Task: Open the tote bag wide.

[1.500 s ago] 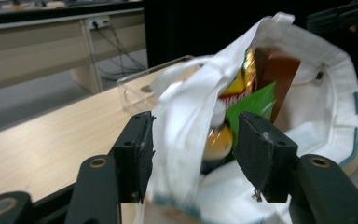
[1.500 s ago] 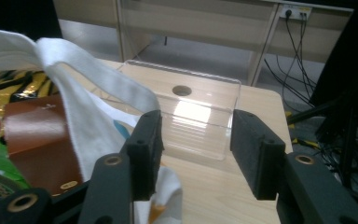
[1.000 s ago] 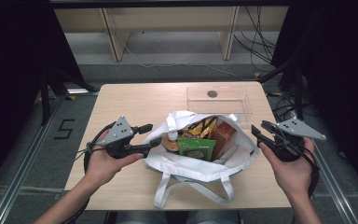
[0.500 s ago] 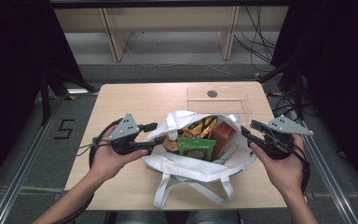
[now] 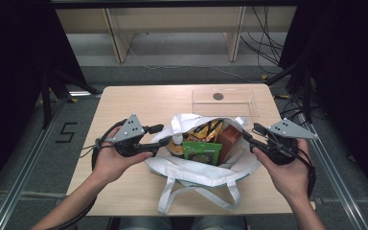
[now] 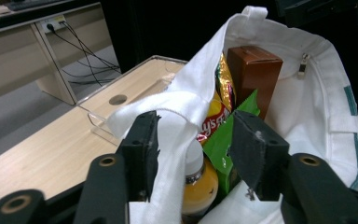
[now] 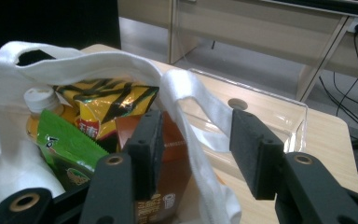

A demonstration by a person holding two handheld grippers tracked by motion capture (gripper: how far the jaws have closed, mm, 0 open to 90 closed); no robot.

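Two grippers are working the mouth of the white bag (image 5: 199, 167) at the middle of the desk (image 5: 124, 103): our left gripper (image 6: 193, 140) has been closing, fingers apart astride the bag's rim, not yet pinching, while our right gripper (image 7: 196, 140) has been opening, fingers apart around the opposite rim. We judge we are spreading the bag; next both must clamp cloth and pull outward.

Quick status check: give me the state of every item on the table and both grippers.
White tote bag: mouth open, rim between both grippers' fingers.
Orange drink bottle: upright in bag, capped.
Chip bag: in bag, sealed.
Green packet: in bag.
Brown carton: upright, closed.
Clear tray: empty.
Left gripper: open, just been closing.
Right gripper: open.
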